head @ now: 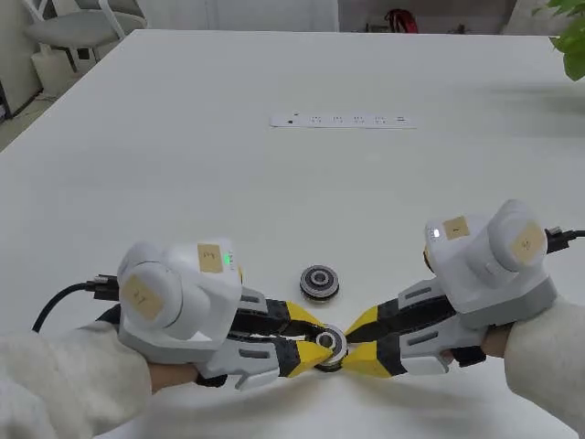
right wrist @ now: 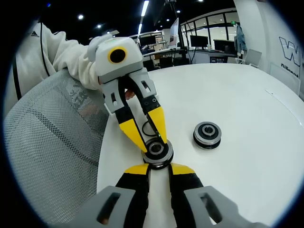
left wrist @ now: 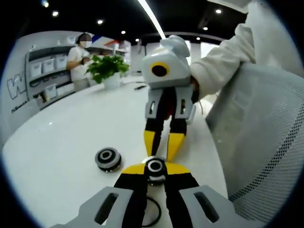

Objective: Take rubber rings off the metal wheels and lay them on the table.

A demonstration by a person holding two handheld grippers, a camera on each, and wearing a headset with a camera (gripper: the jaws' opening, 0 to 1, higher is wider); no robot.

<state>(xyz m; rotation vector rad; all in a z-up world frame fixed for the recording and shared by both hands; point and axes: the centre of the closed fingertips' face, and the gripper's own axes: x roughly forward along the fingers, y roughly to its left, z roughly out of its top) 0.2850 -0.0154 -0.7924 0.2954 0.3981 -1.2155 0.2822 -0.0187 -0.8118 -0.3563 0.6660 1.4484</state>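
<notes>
- The left claw (head: 309, 351) and the right claw (head: 355, 349) meet nose to nose at the near edge of the table (head: 183, 165). Both are closed on the same held wheel (head: 329, 345) from opposite sides.
- In the right gripper view the held wheel's dark outer band looks to be in place. I cannot tell whether either claw grips the rubber or only the metal. I judge that this ring is not yet off.
- In the left gripper view a thin dark loop (left wrist: 160, 212) lies on the table under the left claw's jaws, just beside the held wheel. It may be a ring already taken off and laid down, but it is too slight to be sure.
- Just beyond the claws, apart from both, the second wheel (head: 319, 282) lies flat. It shows a dark rim, so its ring probably remains to be taken off.
- At best one ring is done. One is in hand and one is untouched.
- The second wheel is near enough to be knocked if the claws pull apart sharply. Otherwise the nearby table leaves room to lay rings down.
- Farther off a white power strip (head: 343, 120) lies well clear.
- At the far corners are a chair (head: 78, 27) and a leafy plant (head: 571, 41), neither in the way.
</notes>
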